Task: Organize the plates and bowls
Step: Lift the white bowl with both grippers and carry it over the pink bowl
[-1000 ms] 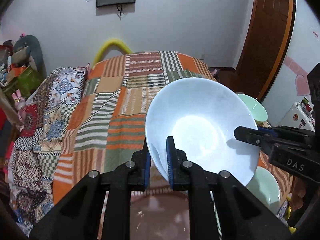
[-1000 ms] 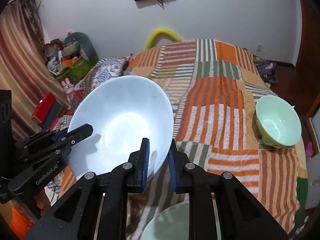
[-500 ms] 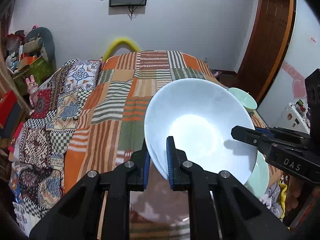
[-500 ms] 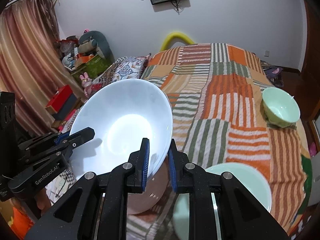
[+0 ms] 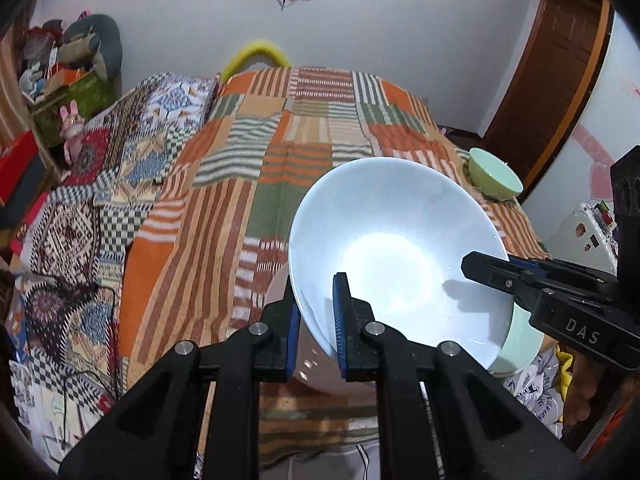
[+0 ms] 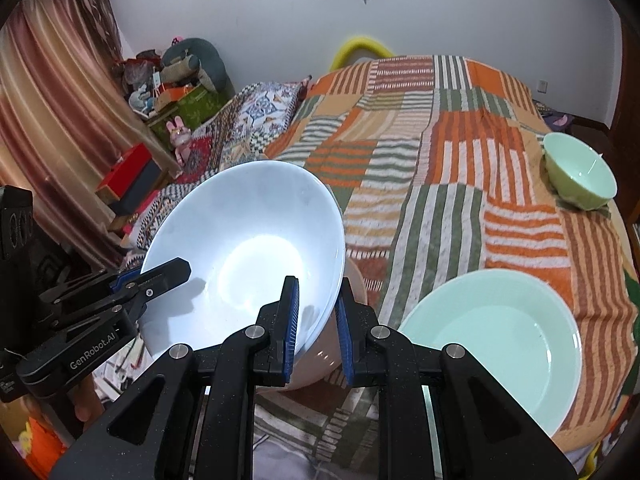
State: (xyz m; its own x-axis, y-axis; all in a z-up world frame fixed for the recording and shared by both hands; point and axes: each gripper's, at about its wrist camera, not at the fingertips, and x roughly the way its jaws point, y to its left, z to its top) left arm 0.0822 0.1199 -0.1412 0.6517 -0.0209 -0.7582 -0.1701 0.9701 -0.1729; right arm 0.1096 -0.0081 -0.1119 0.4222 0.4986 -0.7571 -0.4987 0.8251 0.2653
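Two grips: my left gripper (image 5: 315, 328) and right gripper (image 6: 318, 330) each pinch the white bowl (image 5: 396, 256) by its rim.
Shift: bowl now lower, over a pinkish bowl (image 6: 320, 364) on the bed (image 6: 440, 184); probably nesting next.
Right view only: pale green plate (image 6: 496, 344) beside it, clearly.
Far edge: small green bowl (image 6: 580, 172).
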